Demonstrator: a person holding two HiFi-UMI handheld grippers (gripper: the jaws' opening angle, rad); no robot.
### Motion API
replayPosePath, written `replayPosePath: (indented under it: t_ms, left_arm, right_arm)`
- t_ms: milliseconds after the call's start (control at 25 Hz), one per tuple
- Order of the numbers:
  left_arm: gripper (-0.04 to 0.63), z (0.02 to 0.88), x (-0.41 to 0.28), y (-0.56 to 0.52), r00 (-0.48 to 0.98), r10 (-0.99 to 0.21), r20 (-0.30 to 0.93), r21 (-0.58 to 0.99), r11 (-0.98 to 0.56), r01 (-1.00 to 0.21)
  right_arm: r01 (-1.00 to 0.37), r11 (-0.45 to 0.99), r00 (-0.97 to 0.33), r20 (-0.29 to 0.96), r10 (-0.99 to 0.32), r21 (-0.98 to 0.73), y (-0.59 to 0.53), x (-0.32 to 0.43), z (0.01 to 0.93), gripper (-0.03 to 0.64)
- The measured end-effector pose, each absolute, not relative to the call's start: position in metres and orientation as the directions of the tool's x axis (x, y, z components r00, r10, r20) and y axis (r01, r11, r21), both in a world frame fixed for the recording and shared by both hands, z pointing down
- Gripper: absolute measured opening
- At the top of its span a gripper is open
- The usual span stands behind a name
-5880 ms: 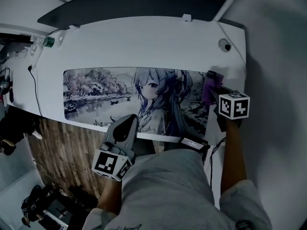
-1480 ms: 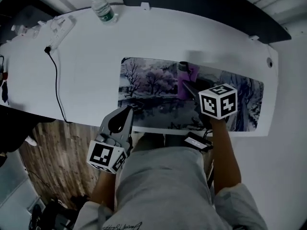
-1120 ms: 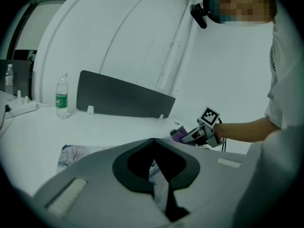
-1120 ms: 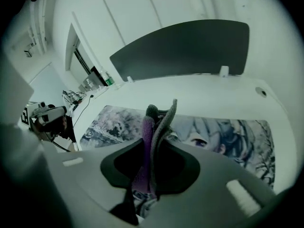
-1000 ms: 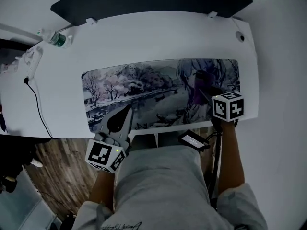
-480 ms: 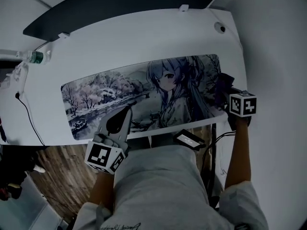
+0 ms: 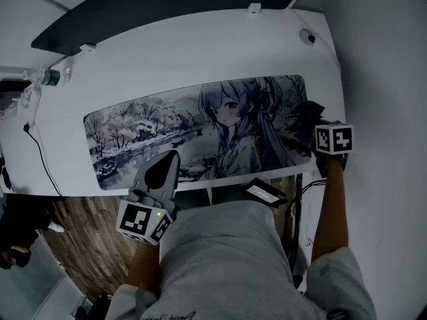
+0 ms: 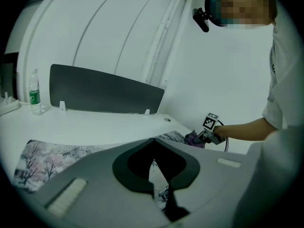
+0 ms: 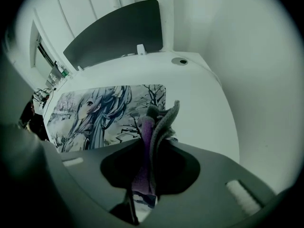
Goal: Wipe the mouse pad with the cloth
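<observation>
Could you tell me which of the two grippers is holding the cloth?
The right gripper, clamping the purple cloth; the left gripper holds nothing.

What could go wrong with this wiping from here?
1. The left gripper is shut on nothing and seems to hover by the near edge of the mouse pad, not pinning it. The pad might slide or bunch under a stroke.
2. The right gripper pinches only a fold of the cloth, which could pull free when dragged.
</observation>
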State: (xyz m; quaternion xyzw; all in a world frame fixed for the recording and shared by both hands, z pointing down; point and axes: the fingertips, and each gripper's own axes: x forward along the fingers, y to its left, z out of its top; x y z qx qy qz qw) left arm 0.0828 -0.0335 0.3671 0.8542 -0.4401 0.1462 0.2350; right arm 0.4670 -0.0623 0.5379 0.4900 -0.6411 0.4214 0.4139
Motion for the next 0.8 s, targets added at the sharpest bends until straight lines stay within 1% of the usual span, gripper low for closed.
replayPosePath:
  t_ms: [200,400,600,800]
  left_arm:
    - [0.019,0.364,0.080,-0.026,0.564,-0.695,0.446,0.266,-0.499,-0.825]
    - [0.019,0.365,0.064,-0.018,0.561,-0.695,0.450,0.270,-0.493,-0.827]
    - [0.018,0.361,0.031,-0.012,0.571,-0.693,0.440,0.278,-0.500,-0.820]
    - [0.018,0.364,-0.019,-0.009,0.566,-0.693,0.446,0.280,-0.493,-0.824]
  right_arm:
    - [-0.973,0.149,-0.215,0.933,-0.289,-0.178,-0.063,0.457,0.538,0.087]
    - [-0.967,0.159,-0.238,0.929,-0.285,-0.199,-0.061,0.427,0.537,0.087]
    - [-0.960,0.156,-0.269,0.922,-0.277,-0.234,-0.056,0.384,0.535,0.087]
    - [-0.957,0.160,-0.279,0.921,-0.270,-0.243,-0.052,0.334,0.533,0.087]
